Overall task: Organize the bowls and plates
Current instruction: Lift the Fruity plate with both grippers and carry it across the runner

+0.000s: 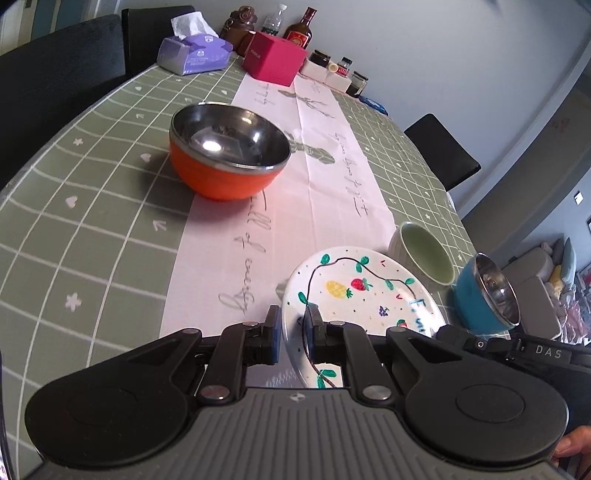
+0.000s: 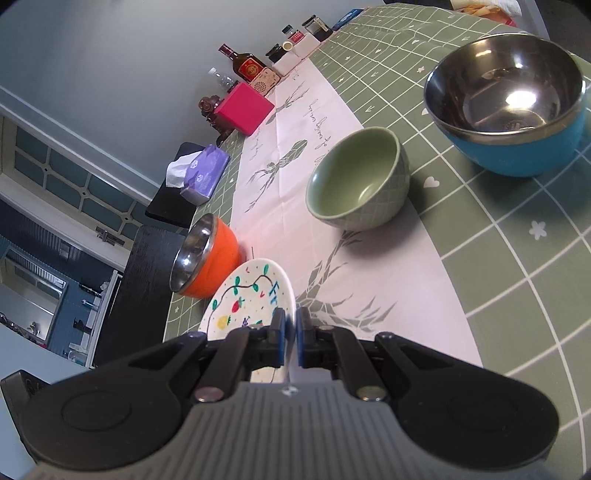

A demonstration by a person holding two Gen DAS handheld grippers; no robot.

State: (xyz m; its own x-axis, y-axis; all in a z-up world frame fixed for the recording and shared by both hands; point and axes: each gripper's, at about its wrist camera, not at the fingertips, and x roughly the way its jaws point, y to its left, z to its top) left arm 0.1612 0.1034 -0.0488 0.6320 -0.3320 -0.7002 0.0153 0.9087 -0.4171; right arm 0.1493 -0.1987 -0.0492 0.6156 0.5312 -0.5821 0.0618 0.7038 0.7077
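Note:
A white plate (image 1: 362,291) painted with fruit and vines hangs tilted above the table, gripped at two sides of its rim. My left gripper (image 1: 293,332) is shut on its near left rim. My right gripper (image 2: 290,332) is shut on the plate (image 2: 251,295) at the opposite rim. On the table stand an orange steel-lined bowl (image 1: 229,151), a small green bowl (image 1: 424,254) and a blue steel-lined bowl (image 1: 487,295). The right wrist view shows the orange bowl (image 2: 207,258) behind the plate, the green bowl (image 2: 358,181) ahead and the blue bowl (image 2: 509,110) at far right.
A green checked tablecloth (image 1: 92,229) with a white runner (image 1: 295,206) covers the table. At its far end stand a purple tissue box (image 1: 192,55), a pink box (image 1: 273,55), bottles (image 1: 299,33) and small jars (image 1: 340,70). Black chairs (image 1: 55,66) line the sides.

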